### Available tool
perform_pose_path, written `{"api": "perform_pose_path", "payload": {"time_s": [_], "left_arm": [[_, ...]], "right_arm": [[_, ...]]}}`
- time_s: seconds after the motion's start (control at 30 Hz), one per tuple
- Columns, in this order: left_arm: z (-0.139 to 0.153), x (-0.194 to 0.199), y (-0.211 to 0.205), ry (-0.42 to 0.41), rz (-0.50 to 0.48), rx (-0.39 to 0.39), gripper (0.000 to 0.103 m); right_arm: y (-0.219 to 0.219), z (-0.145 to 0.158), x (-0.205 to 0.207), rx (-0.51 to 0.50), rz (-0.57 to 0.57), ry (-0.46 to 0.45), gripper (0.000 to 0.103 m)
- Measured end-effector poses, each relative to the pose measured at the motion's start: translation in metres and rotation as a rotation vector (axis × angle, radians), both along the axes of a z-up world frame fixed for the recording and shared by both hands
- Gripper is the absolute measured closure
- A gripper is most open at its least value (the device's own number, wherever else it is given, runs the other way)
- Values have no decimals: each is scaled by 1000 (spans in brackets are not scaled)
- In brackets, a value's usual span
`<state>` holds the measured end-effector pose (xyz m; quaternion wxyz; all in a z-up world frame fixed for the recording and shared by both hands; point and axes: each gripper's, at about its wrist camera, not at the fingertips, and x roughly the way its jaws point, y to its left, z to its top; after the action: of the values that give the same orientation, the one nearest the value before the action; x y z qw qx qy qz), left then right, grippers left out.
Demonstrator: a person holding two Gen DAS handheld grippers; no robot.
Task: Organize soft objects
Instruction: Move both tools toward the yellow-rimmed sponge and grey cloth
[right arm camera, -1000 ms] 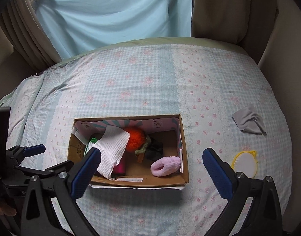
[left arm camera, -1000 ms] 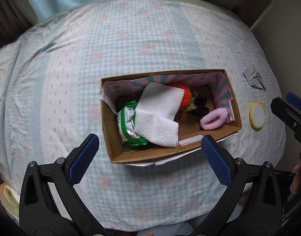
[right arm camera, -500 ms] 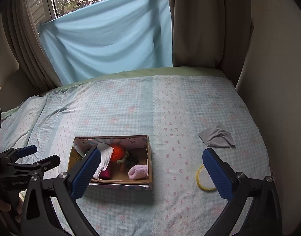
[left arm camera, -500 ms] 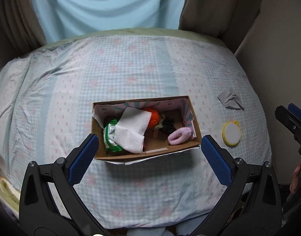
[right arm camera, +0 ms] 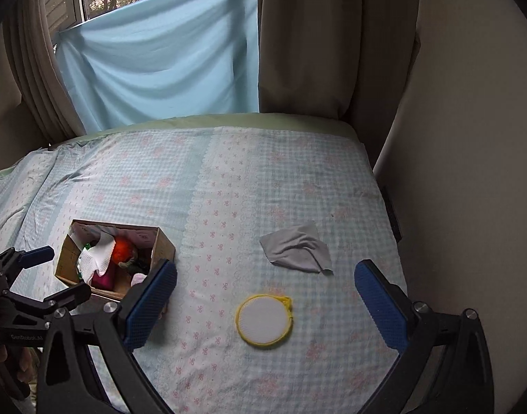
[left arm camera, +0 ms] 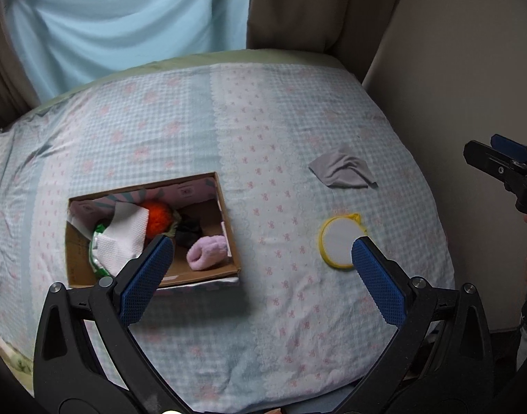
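A cardboard box [left arm camera: 230, 227] [right arm camera: 165, 243] sits on the checked bedspread, holding a white cloth [left arm camera: 125, 233], an orange plush ball [left arm camera: 158, 220], a pink fuzzy item [left arm camera: 206, 252] and a dark item. A grey cloth [left arm camera: 341, 172] [right arm camera: 294, 248] and a round yellow-rimmed white pad [left arm camera: 339, 238] [right arm camera: 263, 319] lie loose to the box's right. My left gripper [left arm camera: 261, 241] is open and empty above the bed, between box and pad. My right gripper [right arm camera: 265, 269] is open and empty, above the pad and the grey cloth.
The bed [right arm camera: 229, 179] has a wall [right arm camera: 470, 138] close on the right. Beige curtains [right arm camera: 315, 51] and a blue sheet [right arm camera: 160, 58] hang behind it. The right gripper shows at the right edge of the left wrist view [left arm camera: 505, 169].
Both grippers have pulled back and swung right, away from the box. The pad and grey cloth now lie nearer the middle of both views. Both stay open.
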<state>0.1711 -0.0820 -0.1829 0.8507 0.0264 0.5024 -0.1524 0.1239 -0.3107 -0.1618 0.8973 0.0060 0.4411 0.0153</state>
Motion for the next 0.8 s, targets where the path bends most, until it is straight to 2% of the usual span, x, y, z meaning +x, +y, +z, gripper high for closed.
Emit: {"api": "perform_pose_path", "payload": {"time_s": [0.2, 0.37, 0.5, 0.63, 0.8], "left_arm": [[-64, -7, -80, 45, -96, -1, 0], [-125, -11, -129, 93, -156, -16, 0], [-176, -12, -161, 120, -201, 6, 0], [-221, -11, -178, 150, -200, 24, 0], [-261, -5, -185, 147, -147, 69, 0]], "right_arm": [[-47, -50, 23, -38, 66, 55, 0], [-70, -96, 48, -48, 154, 98, 0], [-80, -136, 68, -88, 240, 127, 0], [-85, -178, 87, -100, 307, 155, 0], [-83, -226, 110, -114, 405, 179, 0]]}}
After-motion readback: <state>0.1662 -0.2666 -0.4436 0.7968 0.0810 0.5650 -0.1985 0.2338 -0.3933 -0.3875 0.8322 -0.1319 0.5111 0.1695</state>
